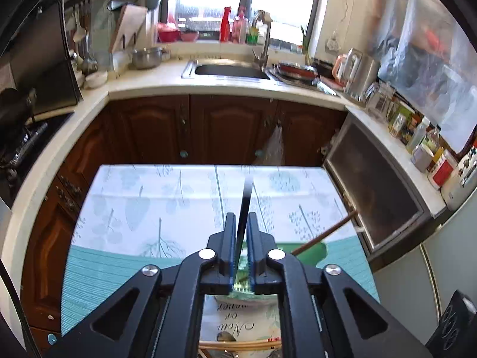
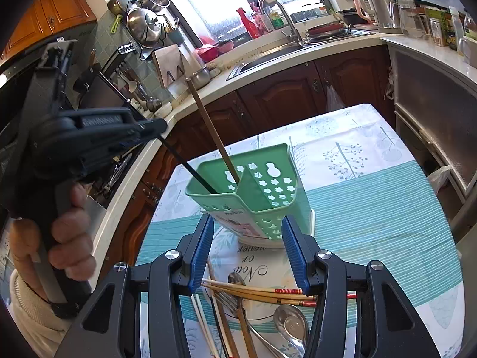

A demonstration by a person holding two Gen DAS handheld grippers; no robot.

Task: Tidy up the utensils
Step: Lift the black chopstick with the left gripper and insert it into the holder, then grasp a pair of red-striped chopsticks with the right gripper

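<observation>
A green perforated utensil holder [image 2: 262,191] stands on the table, with a brown chopstick [image 2: 213,131] leaning in its left compartment. My left gripper [image 1: 243,223] is shut on a black chopstick [image 1: 245,200]. In the right wrist view the left gripper [image 2: 149,128] holds that black chopstick [image 2: 190,170] slanted, its tip down inside the holder's left compartment. My right gripper [image 2: 247,247] is open and empty, just in front of the holder. A pile of utensils lies below it: chopsticks [image 2: 256,292], a fork [image 2: 232,301] and spoons [image 2: 290,325].
The table has a floral and teal striped cloth [image 2: 372,208]. Kitchen counters wrap around behind, with a sink [image 1: 232,70], a stove [image 1: 21,146] at left, and bottles and jars [image 1: 423,143] on the right counter. Dark wood cabinets [image 1: 232,128] stand beyond the table's far edge.
</observation>
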